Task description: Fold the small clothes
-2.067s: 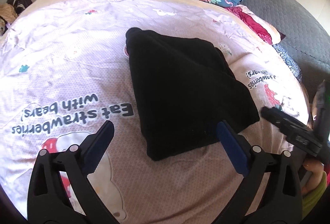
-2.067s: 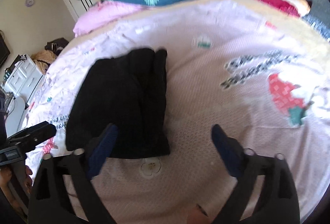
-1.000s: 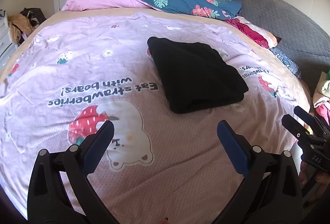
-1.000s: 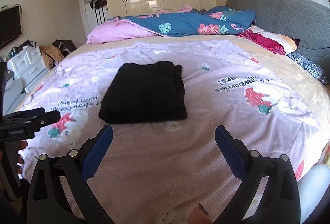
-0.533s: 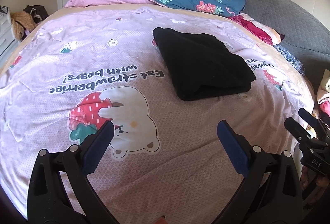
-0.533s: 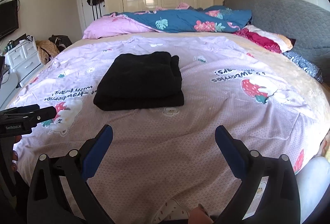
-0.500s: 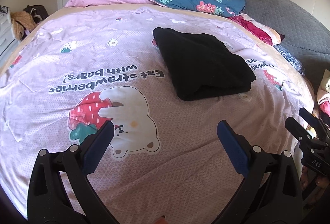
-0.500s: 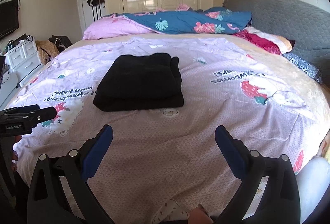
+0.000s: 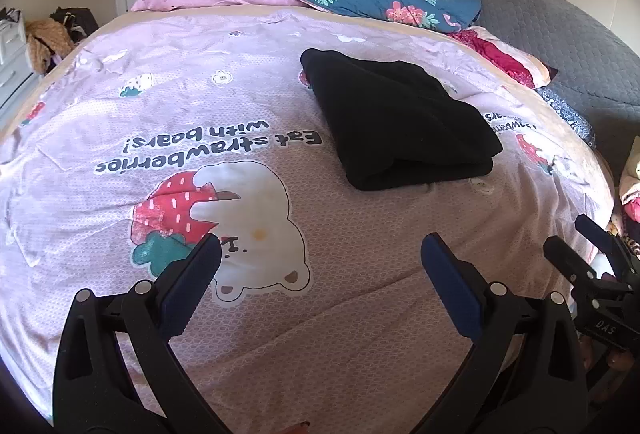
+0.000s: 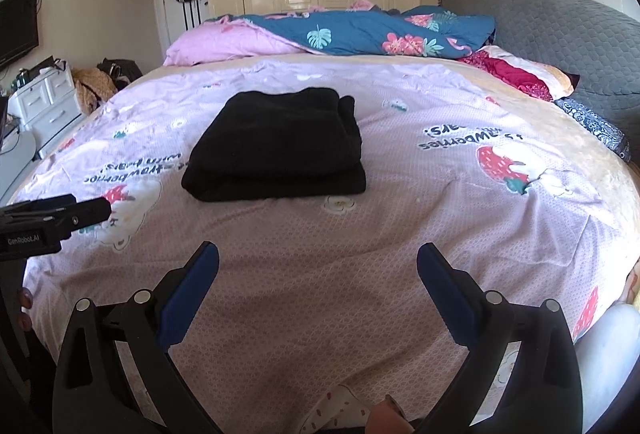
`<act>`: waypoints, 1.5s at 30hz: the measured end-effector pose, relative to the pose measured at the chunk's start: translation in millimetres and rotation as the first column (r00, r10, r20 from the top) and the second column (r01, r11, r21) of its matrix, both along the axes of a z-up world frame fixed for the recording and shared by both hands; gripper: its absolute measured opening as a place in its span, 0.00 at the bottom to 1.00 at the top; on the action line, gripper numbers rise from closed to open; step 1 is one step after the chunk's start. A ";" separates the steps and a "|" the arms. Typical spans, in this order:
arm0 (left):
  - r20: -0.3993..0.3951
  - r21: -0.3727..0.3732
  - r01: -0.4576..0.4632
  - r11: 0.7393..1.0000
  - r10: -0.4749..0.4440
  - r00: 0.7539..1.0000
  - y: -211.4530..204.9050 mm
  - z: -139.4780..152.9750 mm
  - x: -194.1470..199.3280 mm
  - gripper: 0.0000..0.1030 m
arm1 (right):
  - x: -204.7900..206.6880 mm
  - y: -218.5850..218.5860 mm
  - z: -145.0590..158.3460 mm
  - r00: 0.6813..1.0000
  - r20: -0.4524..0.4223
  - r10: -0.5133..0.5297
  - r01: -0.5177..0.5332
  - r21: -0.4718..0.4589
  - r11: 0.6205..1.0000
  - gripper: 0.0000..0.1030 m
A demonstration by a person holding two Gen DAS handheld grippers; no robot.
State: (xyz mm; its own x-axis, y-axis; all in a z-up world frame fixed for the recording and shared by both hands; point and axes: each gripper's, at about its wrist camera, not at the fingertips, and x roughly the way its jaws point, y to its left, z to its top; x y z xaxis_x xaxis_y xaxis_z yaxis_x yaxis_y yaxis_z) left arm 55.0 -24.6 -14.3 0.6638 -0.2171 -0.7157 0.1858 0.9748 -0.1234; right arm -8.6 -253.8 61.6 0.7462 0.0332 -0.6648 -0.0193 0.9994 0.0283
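Note:
A black garment (image 9: 400,122) lies folded into a thick rectangle on the pink printed bedspread (image 9: 200,194); it also shows in the right wrist view (image 10: 280,146). My left gripper (image 9: 320,254) is open and empty, held back over the near edge of the bed, well short of the garment. My right gripper (image 10: 318,254) is open and empty, also near the bed's front edge, apart from the garment. The right gripper shows at the right edge of the left wrist view (image 9: 592,274); the left gripper shows at the left edge of the right wrist view (image 10: 56,218).
A pink and blue floral duvet (image 10: 340,30) is piled at the far side of the bed. A grey headboard (image 10: 560,30) stands at the right with red pillows (image 10: 516,74). White drawers (image 10: 44,106) and a heap of clothes (image 10: 92,82) are at the left.
Both grippers have drawn back from the folded garment toward the near edge of the bed, staying open. The garment has not moved.

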 end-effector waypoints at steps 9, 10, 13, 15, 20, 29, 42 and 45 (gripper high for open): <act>-0.006 -0.003 -0.001 1.000 0.001 1.000 0.3 -0.5 -0.1 0.91 | 0.7 -1.9 -1.6 1.000 -0.010 -0.006 0.006 0.007 1.000 0.96; -0.005 -0.004 0.000 1.000 0.000 1.000 0.2 -0.5 -0.1 0.91 | 0.7 -2.1 -1.7 1.000 -0.010 -0.007 0.007 0.008 1.000 0.96; -0.005 0.001 -0.001 1.000 0.001 1.000 -0.5 0.0 -0.6 0.91 | 0.5 -1.6 -1.9 1.000 -0.013 -0.005 0.005 0.009 1.000 0.96; -0.005 0.000 -0.002 1.000 0.002 1.000 -0.5 0.5 -1.2 0.91 | 0.7 -1.4 -1.8 1.000 -0.012 -0.004 0.004 0.008 1.000 0.96; -0.004 0.002 -0.005 1.000 0.005 1.000 0.4 1.4 -2.4 0.91 | 0.8 -1.4 -1.8 1.000 -0.012 -0.003 0.004 0.008 1.000 0.96; -0.008 -0.001 -0.009 1.000 0.009 1.000 2.2 1.8 -2.0 0.91 | 0.3 -1.2 -1.0 1.000 -0.009 -0.006 0.006 0.007 1.000 0.96; -0.012 0.001 -0.009 1.000 0.009 1.000 2.8 1.0 -2.3 0.91 | -0.1 -0.2 -0.9 1.000 -0.015 -0.002 0.002 0.008 1.000 0.96; -0.013 0.004 -0.008 1.000 0.008 1.000 2.4 0.8 -2.0 0.91 | -0.2 0.5 -0.7 1.000 -0.015 -0.001 0.001 0.006 1.000 0.96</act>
State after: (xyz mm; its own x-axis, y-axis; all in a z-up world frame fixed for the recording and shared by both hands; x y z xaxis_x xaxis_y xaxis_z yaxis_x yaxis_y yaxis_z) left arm 53.0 -22.1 -13.5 0.6565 -0.2089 -0.7248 0.1761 0.9768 -0.1220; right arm -8.8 -253.4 60.9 0.7361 0.0369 -0.6759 -0.0179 0.9992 0.0350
